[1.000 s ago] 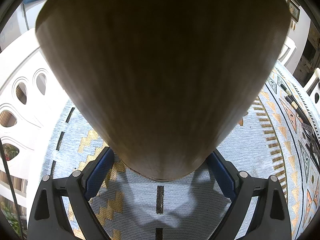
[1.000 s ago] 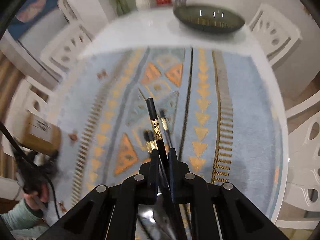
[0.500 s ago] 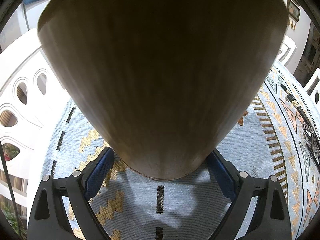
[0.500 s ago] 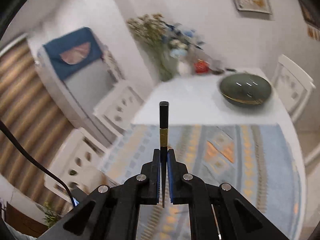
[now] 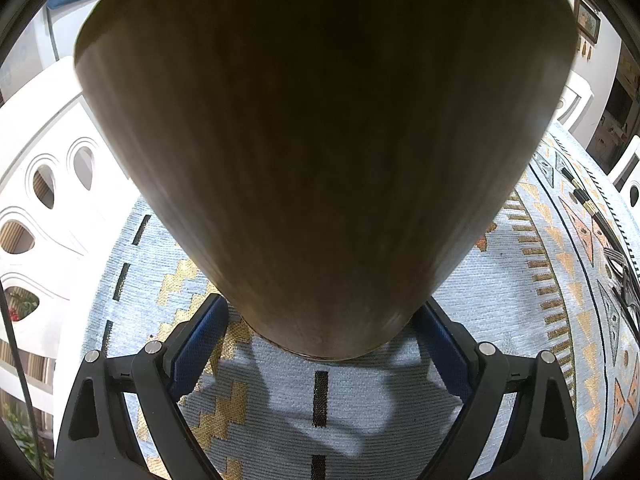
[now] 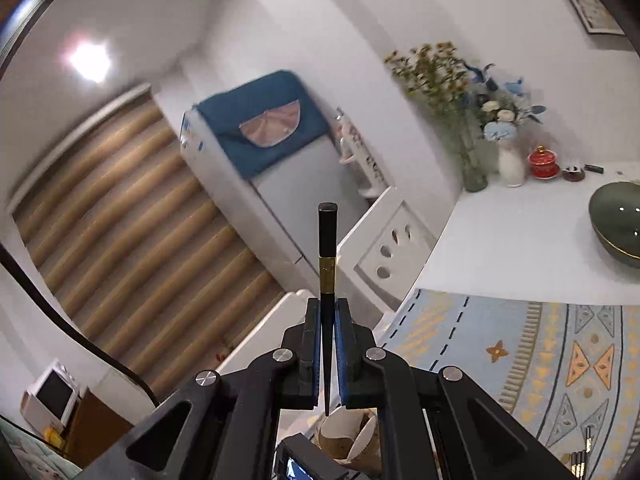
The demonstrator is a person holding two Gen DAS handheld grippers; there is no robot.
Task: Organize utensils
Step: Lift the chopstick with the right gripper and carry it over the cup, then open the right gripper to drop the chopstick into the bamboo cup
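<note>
Our right gripper (image 6: 328,360) pinches one black chopstick (image 6: 327,256) tight, thin tip over the wooden cup (image 6: 348,434). Our left gripper (image 5: 320,344) hugs that cup on the cloth (image 5: 500,300). If we tilt, the stick could miss the cup

black chopstick (image 6: 327,276) in right hand-held gripper (image 6: 328,344)

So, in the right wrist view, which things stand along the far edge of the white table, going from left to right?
Glass vase with yellow flowers → white vase with blue flowers → red lidded cup → small dark dish → green bowl, which sits nearer to the camera than the others.
</note>
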